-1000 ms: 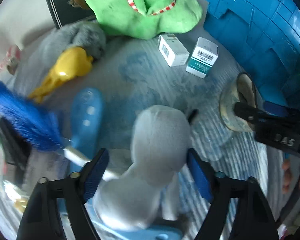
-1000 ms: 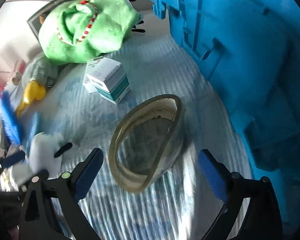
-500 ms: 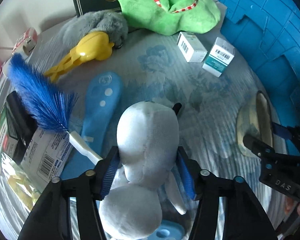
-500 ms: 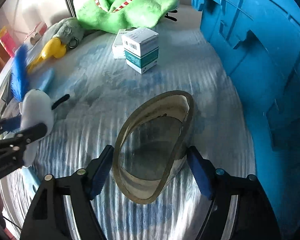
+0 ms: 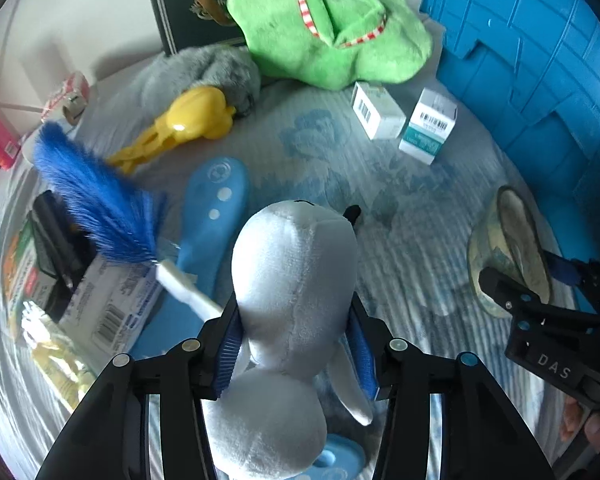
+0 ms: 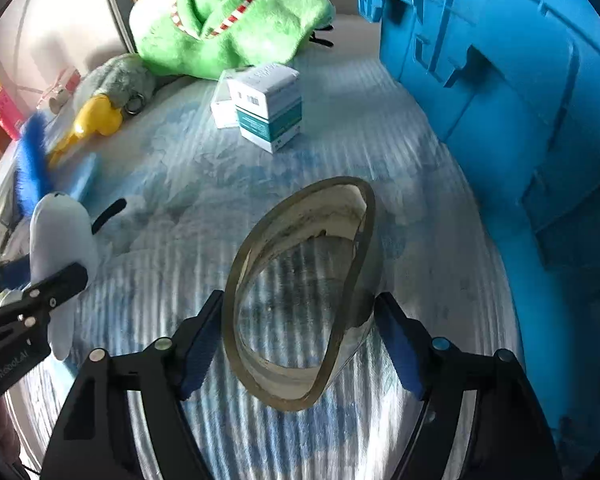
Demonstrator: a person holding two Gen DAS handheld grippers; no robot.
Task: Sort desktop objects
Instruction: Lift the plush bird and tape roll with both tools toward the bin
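My left gripper (image 5: 296, 344) points forward and low, its blue pads squeezing the white plush toy (image 5: 292, 280). My right gripper (image 6: 300, 340) angles toward the big blue plastic crate (image 6: 520, 120), clamped on the clear glass bowl (image 6: 300, 292) lying tilted beside it.
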